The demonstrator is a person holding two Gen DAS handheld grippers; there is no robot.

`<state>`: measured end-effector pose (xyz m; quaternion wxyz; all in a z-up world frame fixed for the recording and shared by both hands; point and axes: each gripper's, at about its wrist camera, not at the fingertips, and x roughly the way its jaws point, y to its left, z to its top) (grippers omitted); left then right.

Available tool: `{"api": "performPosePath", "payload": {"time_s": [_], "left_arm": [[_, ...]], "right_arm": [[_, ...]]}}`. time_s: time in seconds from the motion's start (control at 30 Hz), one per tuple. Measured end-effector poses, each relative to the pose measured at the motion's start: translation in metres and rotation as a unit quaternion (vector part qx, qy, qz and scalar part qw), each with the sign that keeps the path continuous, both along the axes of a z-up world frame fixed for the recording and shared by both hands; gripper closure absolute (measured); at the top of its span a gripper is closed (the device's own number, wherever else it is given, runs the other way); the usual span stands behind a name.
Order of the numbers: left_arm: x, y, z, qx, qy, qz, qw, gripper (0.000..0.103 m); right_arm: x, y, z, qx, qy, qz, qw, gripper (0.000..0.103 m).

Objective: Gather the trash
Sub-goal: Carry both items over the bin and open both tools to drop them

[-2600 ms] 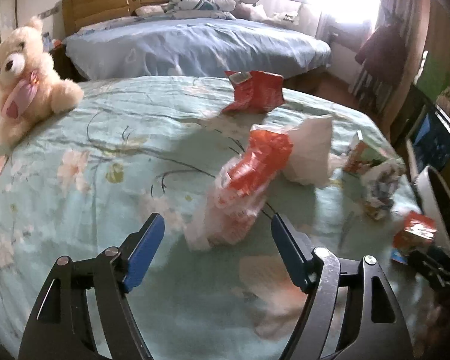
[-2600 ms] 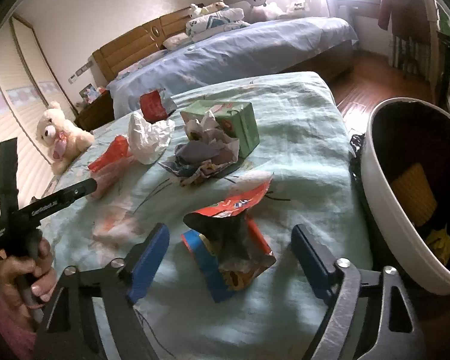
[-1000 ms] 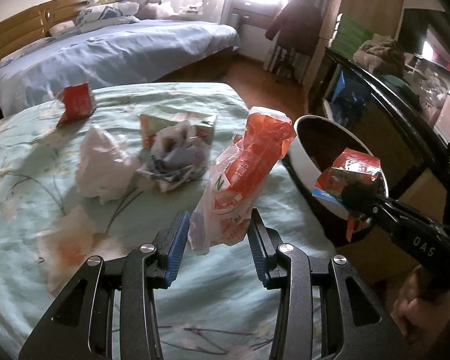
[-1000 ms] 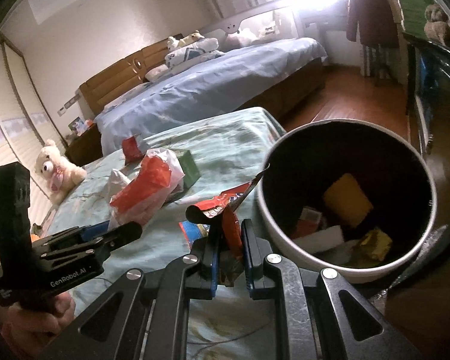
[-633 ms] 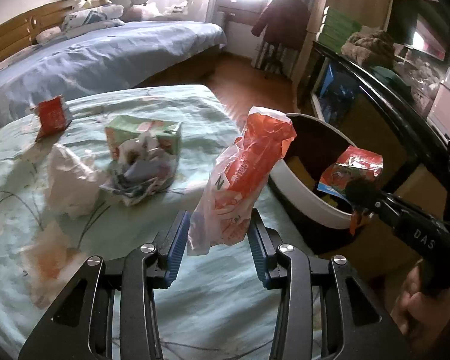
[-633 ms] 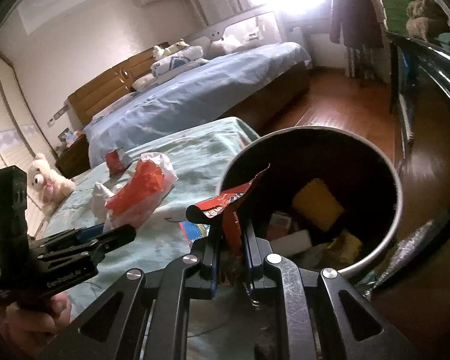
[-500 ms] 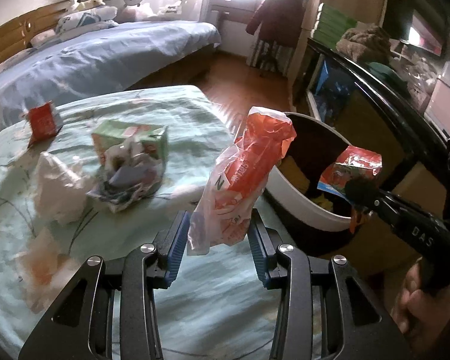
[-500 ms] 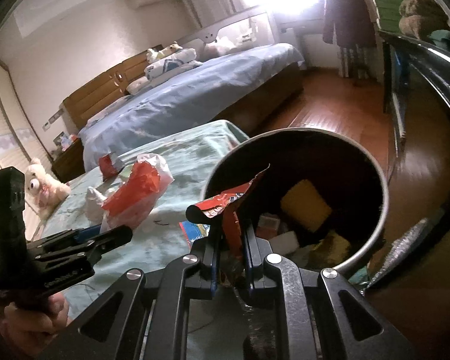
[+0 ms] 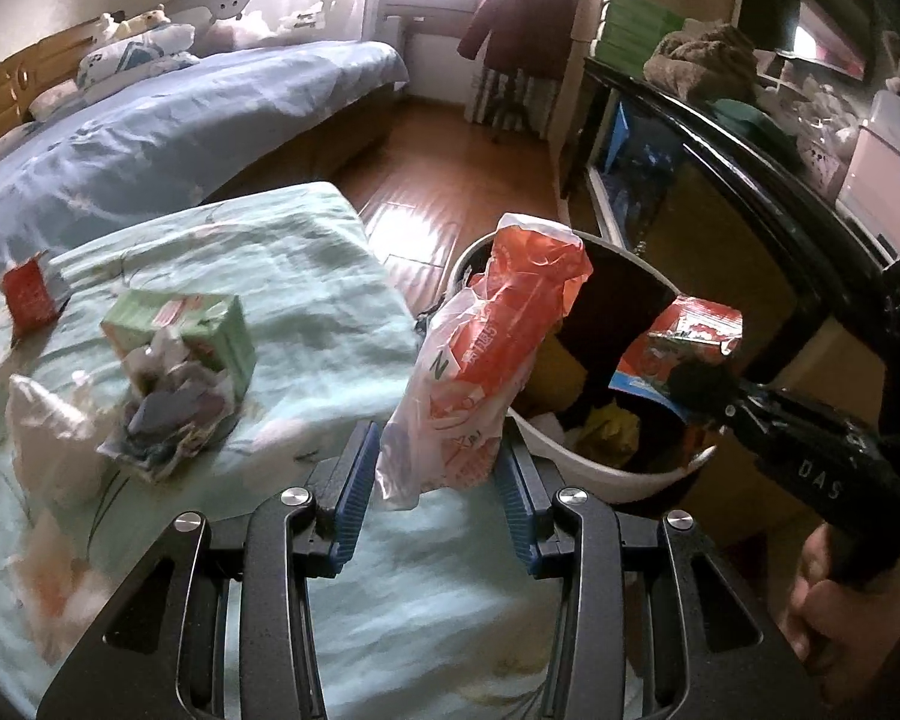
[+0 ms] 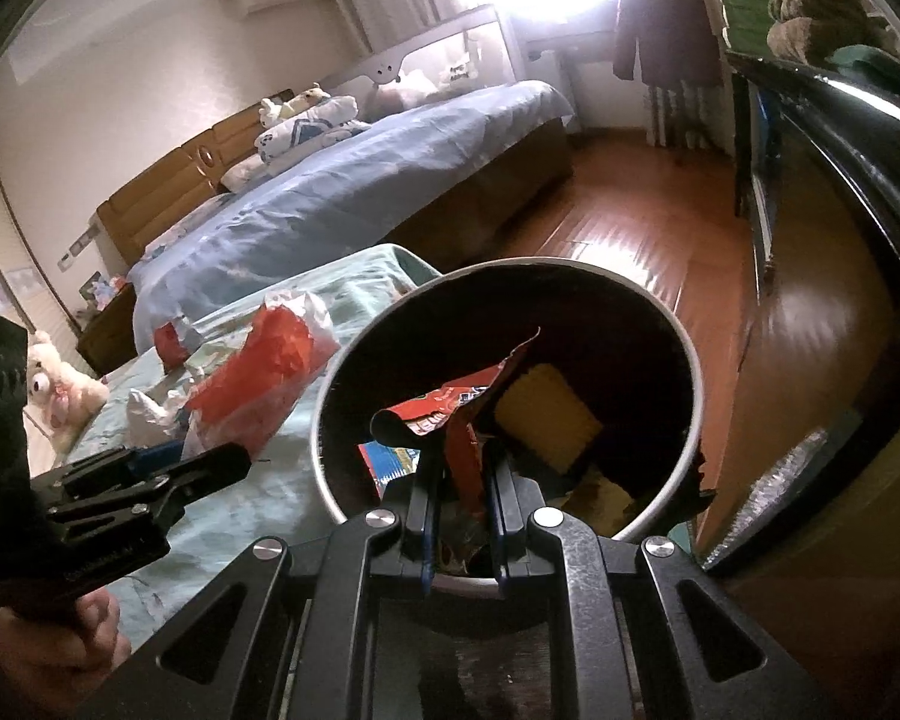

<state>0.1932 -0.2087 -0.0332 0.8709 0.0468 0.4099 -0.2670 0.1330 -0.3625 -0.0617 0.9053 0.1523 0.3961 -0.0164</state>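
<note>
My left gripper [image 9: 438, 489] is shut on a red and white plastic bag [image 9: 486, 354] and holds it upright at the bed's edge, next to the white trash bin [image 9: 606, 480]. The bag also shows in the right wrist view [image 10: 258, 384]. My right gripper [image 10: 459, 480] is shut on a red snack wrapper [image 10: 456, 414] and holds it over the open mouth of the bin [image 10: 690, 396]. The wrapper also shows in the left wrist view [image 9: 684, 336], above the bin.
On the teal bedspread [image 9: 306, 294] lie a green carton [image 9: 186, 324], a crumpled wrapper pile [image 9: 162, 420], a white bag [image 9: 48, 426] and a red packet [image 9: 27, 294]. The bin holds yellow trash [image 10: 546, 414]. A black cabinet [image 9: 750, 180] stands right of the bin.
Both grippers have carried their trash to the right toward the bin. The snack wrapper has gone from the bin's near rim to over its opening. Both stay shut.
</note>
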Motion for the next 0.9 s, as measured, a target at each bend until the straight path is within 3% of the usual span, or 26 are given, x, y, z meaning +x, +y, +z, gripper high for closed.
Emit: {"api": "performPosePath", "payload": {"time_s": [0.9], "left_arm": [[0.021, -0.058, -0.001, 0.022, 0.004, -0.037, 0.9991, 0.062]], "right_arm": [[0.015, -0.029, -0.009, -0.006, 0.021, -0.021, 1.0, 0.086]]}}
